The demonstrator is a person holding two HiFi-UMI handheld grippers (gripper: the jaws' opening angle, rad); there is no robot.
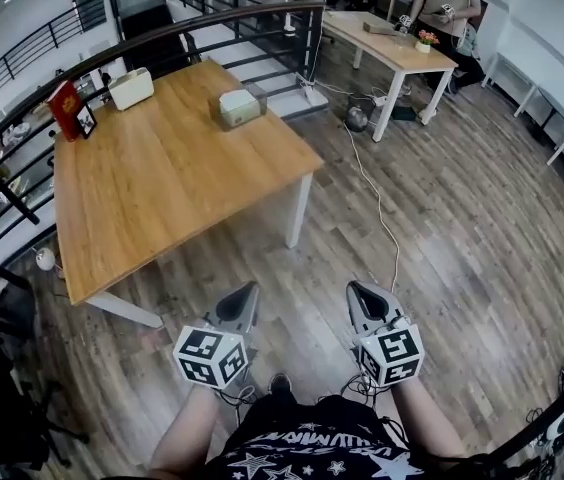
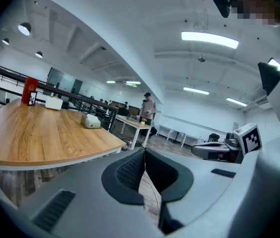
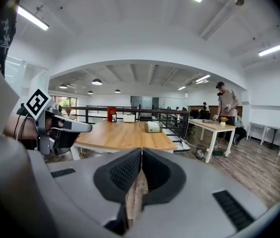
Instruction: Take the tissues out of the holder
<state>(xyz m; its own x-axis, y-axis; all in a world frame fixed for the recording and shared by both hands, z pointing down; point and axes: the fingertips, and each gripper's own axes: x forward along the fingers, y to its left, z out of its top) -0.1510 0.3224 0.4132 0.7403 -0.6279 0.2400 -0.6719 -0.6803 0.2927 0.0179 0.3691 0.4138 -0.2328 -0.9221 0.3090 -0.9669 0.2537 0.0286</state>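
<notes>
Head view: I stand on the wood floor, well apart from the surface (image 1: pixel 162 188), with both grippers low by my body.
Left gripper (image 1: pixel 249 290): fingers closed, tips touching, nothing between them.
Right gripper (image 1: pixel 356 290): fingers closed as well, empty.
Task thing: tissues (image 1: pixel 239 101) sit in the holder (image 1: pixel 224 118) near the surface's far edge by the railing (image 1: pixel 262 13). They are untouched and the task is not started.
Other items: white box (image 1: pixel 130 88) and red stand (image 1: pixel 66 108) at the far left corner.
Risk, approach: cable (image 1: pixel 377 208) trails across the floor near the surface's corner, so I could snag a foot walking in.
Risk, grasp: if I arrive with closed fingers I would shove the holder toward the edge, so I should open them first.
Risk, pull: the holder looks light. Pulling with one gripper may lift it along with the tissues, so I should pin it with the other.
Writing: square markers on both gripper cubes. The shirt print and the red stand's lettering are too small to read. No brand is visible on the holder.
</notes>
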